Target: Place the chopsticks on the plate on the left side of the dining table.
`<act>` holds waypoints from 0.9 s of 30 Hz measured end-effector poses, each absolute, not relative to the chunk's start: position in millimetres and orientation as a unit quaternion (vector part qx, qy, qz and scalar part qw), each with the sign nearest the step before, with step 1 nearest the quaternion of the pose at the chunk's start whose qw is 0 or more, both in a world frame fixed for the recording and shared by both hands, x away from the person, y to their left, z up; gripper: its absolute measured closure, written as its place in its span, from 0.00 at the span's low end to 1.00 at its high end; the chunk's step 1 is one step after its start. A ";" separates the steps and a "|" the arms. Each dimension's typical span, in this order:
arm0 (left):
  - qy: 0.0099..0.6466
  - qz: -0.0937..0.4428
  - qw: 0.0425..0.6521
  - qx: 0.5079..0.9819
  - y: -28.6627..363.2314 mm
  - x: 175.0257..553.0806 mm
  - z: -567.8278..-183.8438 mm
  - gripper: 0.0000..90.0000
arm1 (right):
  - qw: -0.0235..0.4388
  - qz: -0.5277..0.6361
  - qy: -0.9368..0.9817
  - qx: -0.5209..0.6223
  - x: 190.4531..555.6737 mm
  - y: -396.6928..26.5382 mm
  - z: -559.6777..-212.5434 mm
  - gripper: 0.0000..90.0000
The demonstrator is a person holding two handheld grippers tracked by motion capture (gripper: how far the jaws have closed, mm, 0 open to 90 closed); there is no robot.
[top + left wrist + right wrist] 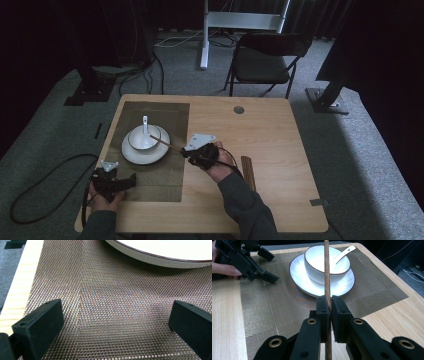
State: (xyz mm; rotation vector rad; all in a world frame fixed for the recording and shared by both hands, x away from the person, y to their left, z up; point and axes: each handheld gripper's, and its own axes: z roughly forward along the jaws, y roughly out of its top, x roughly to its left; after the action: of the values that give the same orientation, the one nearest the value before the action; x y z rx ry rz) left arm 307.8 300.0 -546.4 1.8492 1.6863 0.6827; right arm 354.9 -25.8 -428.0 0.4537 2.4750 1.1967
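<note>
My right gripper (186, 150) (329, 306) is shut on a brown wooden chopstick (165, 142) (327, 270). The stick slants up and left over the white bowl (142, 137) (322, 267), which sits on a white plate (131, 155) (299, 277) (155, 260). A white spoon (145, 122) (343, 253) leans in the bowl. All of this rests on a woven placemat (160, 175) (112, 302) (274, 310). My left gripper (131, 181) (116, 322) (269, 266) stays low over the mat's near left part, open, with bare mat between its jaws.
More brown chopsticks (247, 172) lie in a bundle on the wooden table (280, 150), right of my right forearm. A round hole (239, 109) marks the table's far side. A folding chair (265, 62) stands beyond the table.
</note>
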 end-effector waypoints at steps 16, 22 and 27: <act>0.625 0.254 0.269 0.687 300.2 307.7 -546.4 0.00 | 0.177 0.413 0.882 0.143 362.8 -11.7 -427.3 0.94; 0.625 0.254 0.269 0.687 300.2 307.7 -546.3 0.00 | 0.175 0.411 0.883 0.142 365.3 -8.5 -428.7 0.94; 0.625 0.254 0.269 0.687 300.2 307.7 -546.4 0.00 | 0.175 0.408 0.885 0.138 366.7 -6.5 -429.3 0.94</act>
State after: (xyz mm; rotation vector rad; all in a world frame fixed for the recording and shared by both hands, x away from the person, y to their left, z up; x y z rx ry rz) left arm 307.7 300.2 -546.4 1.8526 1.6859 0.6836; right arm 366.7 -6.5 -429.3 0.3921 2.5095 1.1558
